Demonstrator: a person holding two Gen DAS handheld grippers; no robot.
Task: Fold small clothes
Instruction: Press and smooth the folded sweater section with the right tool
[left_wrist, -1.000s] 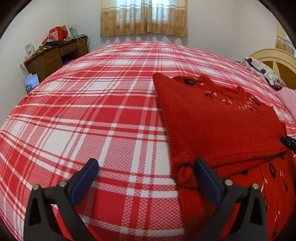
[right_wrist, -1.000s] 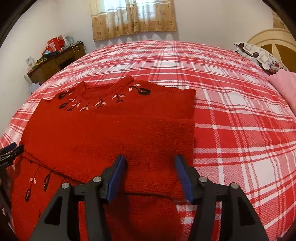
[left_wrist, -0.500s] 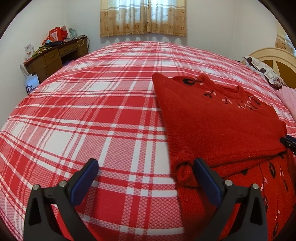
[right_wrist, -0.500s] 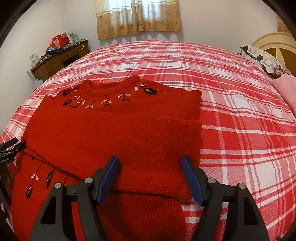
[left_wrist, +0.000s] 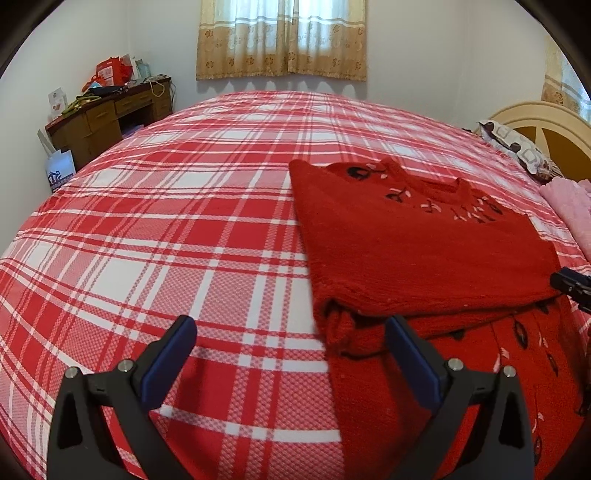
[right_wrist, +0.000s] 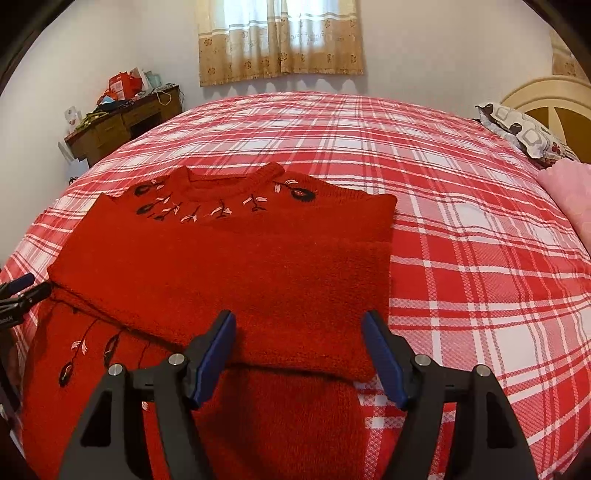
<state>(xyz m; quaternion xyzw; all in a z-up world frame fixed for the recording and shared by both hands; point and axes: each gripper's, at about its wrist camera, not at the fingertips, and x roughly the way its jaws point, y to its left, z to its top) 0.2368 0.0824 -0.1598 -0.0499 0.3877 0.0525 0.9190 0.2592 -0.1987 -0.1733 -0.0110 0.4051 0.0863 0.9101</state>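
We held our left gripper (left_wrist: 290, 356) and right gripper (right_wrist: 299, 352) wide apart, gripping nothing, the folded red sweater (right_wrist: 229, 266) just ahead of both.

Each claw is built alike. The left claw (left_wrist: 288, 354) has two matte black arms, triangular with cut-out openings, ending in flat dark blue pads (left_wrist: 168, 363). A round silver screw head sits on each arm just behind its pad, and a second one farther out (four in all). The right claw (right_wrist: 299, 356) matches it, blue pads (right_wrist: 216, 356) and silver screws included. Pale lettering, perhaps a label, shows on the left claw's black side, too small to read.
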